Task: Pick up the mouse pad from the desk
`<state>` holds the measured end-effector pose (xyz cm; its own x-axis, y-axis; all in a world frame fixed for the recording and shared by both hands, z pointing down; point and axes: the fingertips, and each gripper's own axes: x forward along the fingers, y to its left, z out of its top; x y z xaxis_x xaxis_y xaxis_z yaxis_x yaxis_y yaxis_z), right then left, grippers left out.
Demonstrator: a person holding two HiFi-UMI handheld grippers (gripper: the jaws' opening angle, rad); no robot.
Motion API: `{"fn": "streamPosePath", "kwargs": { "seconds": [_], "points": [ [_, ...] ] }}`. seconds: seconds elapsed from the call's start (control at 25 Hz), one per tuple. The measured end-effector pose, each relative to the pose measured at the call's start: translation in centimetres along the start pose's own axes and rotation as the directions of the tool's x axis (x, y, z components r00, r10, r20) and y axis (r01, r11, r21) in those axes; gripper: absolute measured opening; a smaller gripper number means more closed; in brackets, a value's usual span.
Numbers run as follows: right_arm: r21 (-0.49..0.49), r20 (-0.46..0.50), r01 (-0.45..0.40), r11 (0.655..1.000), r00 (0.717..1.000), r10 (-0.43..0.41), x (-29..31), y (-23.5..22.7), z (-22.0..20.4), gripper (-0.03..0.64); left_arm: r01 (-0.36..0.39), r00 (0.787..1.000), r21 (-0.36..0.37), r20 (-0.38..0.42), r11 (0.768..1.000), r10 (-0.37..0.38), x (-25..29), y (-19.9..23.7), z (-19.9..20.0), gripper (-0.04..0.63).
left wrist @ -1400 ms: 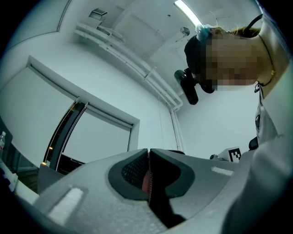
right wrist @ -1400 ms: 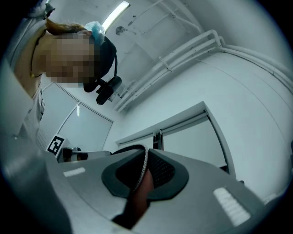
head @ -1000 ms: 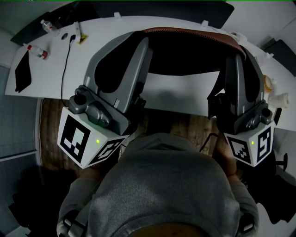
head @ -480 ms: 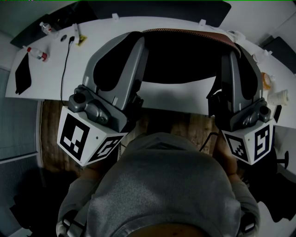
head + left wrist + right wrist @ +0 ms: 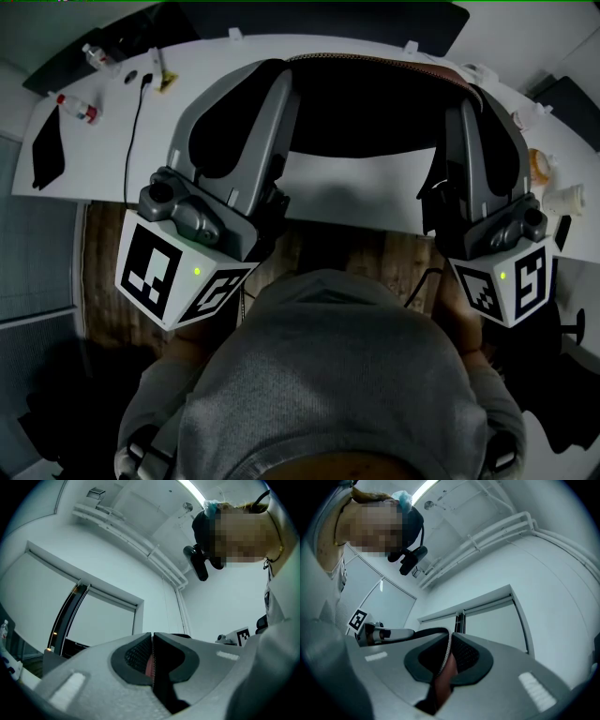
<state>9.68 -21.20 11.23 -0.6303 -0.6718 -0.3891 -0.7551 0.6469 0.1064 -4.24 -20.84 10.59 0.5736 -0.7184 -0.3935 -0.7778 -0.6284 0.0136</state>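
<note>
The white curved desk [image 5: 356, 183] stands over wooden flooring [image 5: 103, 281]. The large black mouse pad with a brown edge [image 5: 366, 112] appears raised off the desk. The left gripper [image 5: 281, 80] and right gripper [image 5: 459, 103] each have their jaws pinching one end of it, which I judge keeps it from sagging. Both gripper views face a white ceiling. A small bottle [image 5: 75, 108] and a black cable [image 5: 136, 131] lie at far left.

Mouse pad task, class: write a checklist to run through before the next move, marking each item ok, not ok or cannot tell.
1. Left gripper jaws shut on the mouse pad edge: ok.
2. Right gripper jaws shut on its other edge: ok.
3. Mouse pad lifted off the desk: ok, it appears raised.
4. Cable and bottle lie apart from the mouse pad: ok.
5. Grip firm enough not to slip: cannot tell.
</note>
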Motion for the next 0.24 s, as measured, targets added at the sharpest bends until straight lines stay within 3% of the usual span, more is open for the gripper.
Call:
{"fn": "streamPosePath", "kwargs": {
  "seconds": [0.24],
  "points": [
    [-0.003, -0.002, 0.002, 1.000, 1.000, -0.002, 0.22, -0.04, -0.06, 0.021, -0.005, 1.000, -0.002, 0.001, 1.000, 0.005, 0.11, 0.27, -0.01, 0.020]
  ]
}}
